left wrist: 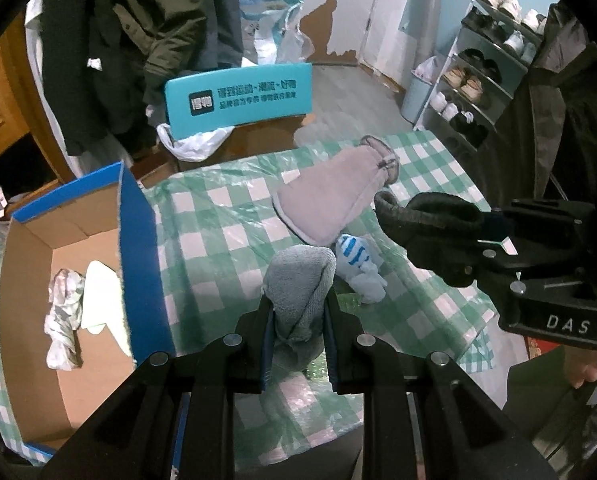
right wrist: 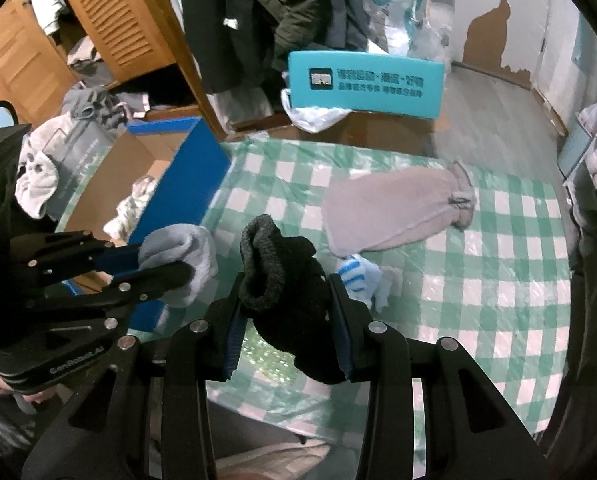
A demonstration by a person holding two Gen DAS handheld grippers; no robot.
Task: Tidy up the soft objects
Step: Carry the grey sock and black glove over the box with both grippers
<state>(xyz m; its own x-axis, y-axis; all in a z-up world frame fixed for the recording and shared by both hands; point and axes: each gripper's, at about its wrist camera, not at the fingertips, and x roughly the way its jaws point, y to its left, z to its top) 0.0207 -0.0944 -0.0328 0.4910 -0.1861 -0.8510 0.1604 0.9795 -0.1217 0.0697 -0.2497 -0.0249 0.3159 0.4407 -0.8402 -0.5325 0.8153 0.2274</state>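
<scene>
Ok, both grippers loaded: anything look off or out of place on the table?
Nothing damaged or spilled. A blue-striped sock lies crumpled and a grey pouch sits askew on the checked tablecloth, both still outside the blue box.

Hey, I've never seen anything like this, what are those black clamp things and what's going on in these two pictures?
There is no robot here: a person holds a pair of black hand-held tongs in each hand, and a small wide-angle camera on each looks along its fingers. One picture is from the left tongs, the other from the right tongs.

The left tongs are shut on a fluffy grey sock; the right tongs are shut on a black knitted glove. Both are lifted off the green-and-white checked tablecloth.

On the cloth lie a flat grey fleece pouch and a blue-and-white striped sock. An open blue cardboard box beside them already holds some crumpled fabric.
</scene>
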